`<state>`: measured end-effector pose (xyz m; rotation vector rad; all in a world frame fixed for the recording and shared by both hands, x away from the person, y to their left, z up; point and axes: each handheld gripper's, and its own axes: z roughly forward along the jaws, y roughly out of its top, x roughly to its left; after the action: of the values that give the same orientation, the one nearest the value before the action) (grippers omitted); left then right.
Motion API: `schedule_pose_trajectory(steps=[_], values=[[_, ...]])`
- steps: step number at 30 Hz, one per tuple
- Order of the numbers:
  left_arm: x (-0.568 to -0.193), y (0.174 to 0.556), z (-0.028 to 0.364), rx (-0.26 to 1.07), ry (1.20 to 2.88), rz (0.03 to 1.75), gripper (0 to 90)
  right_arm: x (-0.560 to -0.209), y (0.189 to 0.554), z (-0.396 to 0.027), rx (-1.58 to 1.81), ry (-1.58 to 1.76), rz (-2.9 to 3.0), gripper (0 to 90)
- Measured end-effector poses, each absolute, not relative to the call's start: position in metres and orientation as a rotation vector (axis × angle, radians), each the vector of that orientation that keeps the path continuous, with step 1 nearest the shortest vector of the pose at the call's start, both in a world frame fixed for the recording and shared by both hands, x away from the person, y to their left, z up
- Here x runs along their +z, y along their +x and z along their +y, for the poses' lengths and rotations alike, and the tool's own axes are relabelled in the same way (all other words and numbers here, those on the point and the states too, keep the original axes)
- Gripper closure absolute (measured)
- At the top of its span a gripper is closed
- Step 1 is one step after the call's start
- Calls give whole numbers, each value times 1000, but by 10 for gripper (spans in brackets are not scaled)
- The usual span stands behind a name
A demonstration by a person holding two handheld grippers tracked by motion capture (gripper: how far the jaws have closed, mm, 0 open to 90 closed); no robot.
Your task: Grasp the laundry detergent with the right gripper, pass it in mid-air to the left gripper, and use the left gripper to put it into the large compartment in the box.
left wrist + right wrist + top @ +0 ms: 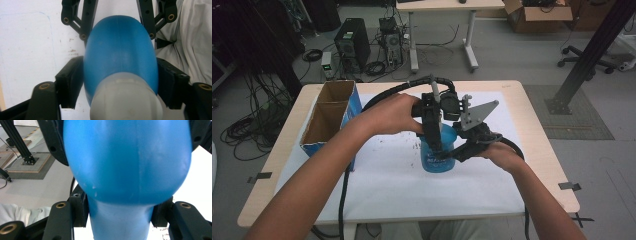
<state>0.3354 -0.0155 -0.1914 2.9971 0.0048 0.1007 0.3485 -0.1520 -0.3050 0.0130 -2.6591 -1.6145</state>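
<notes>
A blue plastic bottle (438,154) stands near the middle of the white sheet, held between both grippers. My left gripper (432,134) reaches it from above. In the left gripper view its pads (71,82) press on the two sides of the blue body (120,50), just below the white cap (125,100). My right gripper (463,149) comes in from the right. In the right gripper view its jaws are shut on a narrower part of the bottle (120,220), and the wide blue body (125,157) bulges beyond them.
An open cardboard box (329,117) with blue sides stands at the table's left. A white sheet (392,175) covers the wooden table (537,150). Black cables trail from both grippers across the table. Computers and cables lie on the floor behind.
</notes>
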Motion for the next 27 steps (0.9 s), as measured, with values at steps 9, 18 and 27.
schedule_pose_trajectory(steps=[9, 18, 27], values=[[-191, 335, -16, 92, 3000, 0, 368, -306, 349, -151, -1612, 14, -2658, 443], [-191, 335, -16, 91, 3006, -6, 374, -306, 349, -150, -1612, 23, -2659, 444], [-185, 334, -17, 117, 3003, 5, 380, -302, 348, -152, -1630, 27, -2657, 405]])
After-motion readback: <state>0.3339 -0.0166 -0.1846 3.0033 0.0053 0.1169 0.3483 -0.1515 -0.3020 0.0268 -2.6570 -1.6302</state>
